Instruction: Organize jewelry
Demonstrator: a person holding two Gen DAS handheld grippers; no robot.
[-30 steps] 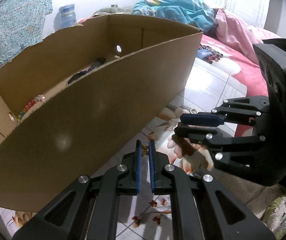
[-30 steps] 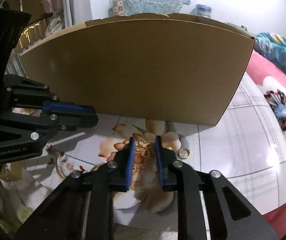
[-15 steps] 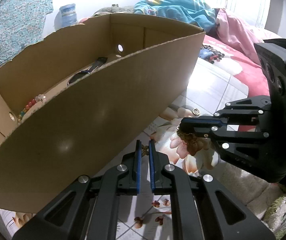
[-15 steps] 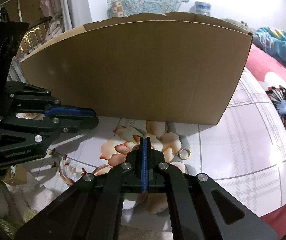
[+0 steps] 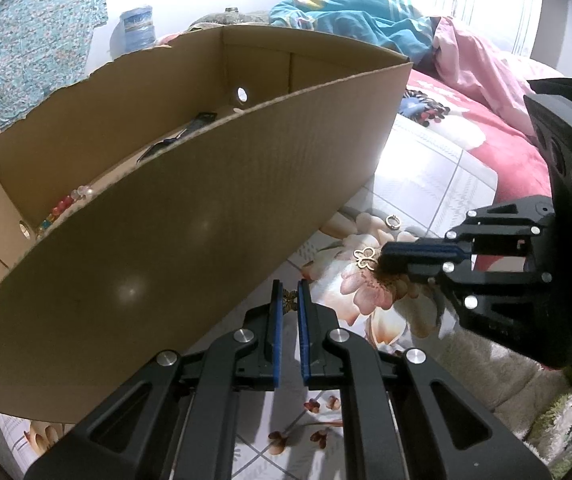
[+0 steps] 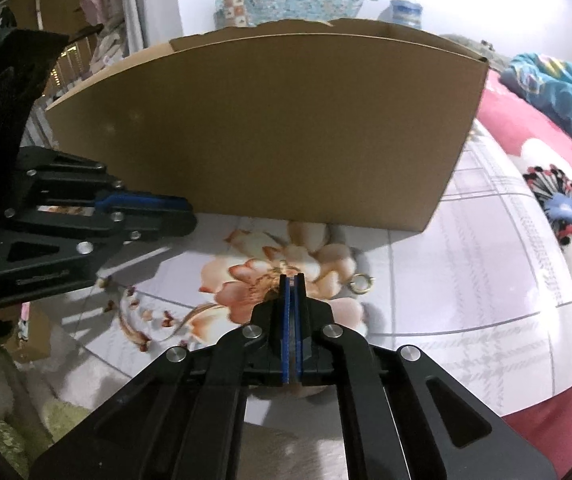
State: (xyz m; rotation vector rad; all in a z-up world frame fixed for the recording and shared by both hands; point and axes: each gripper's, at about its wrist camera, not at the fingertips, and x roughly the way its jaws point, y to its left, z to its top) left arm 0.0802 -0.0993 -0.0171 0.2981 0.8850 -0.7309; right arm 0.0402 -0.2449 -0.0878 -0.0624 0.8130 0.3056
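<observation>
Holding a small butterfly charm (image 5: 290, 299) clamped in our left gripper (image 5: 287, 294) and a gold butterfly pendant (image 5: 366, 257) pinched in the right gripper (image 6: 291, 280), we see the cardboard box (image 5: 190, 216) opening lying up and ahead, nearer the left.

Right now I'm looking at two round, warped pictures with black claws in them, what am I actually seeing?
Those claws are two-finger grippers, one in each of a person's hands, with a fisheye camera on each looking along its fingers. One picture is from the left gripper, the other from the right gripper. Each also shows the other from the side. Ahead, a cardboard box stands on a flowered sheet; beads lie inside. The left pinches a small dark butterfly charm; the right is shut on a gold butterfly charm. A gold ring lies loose.
</observation>
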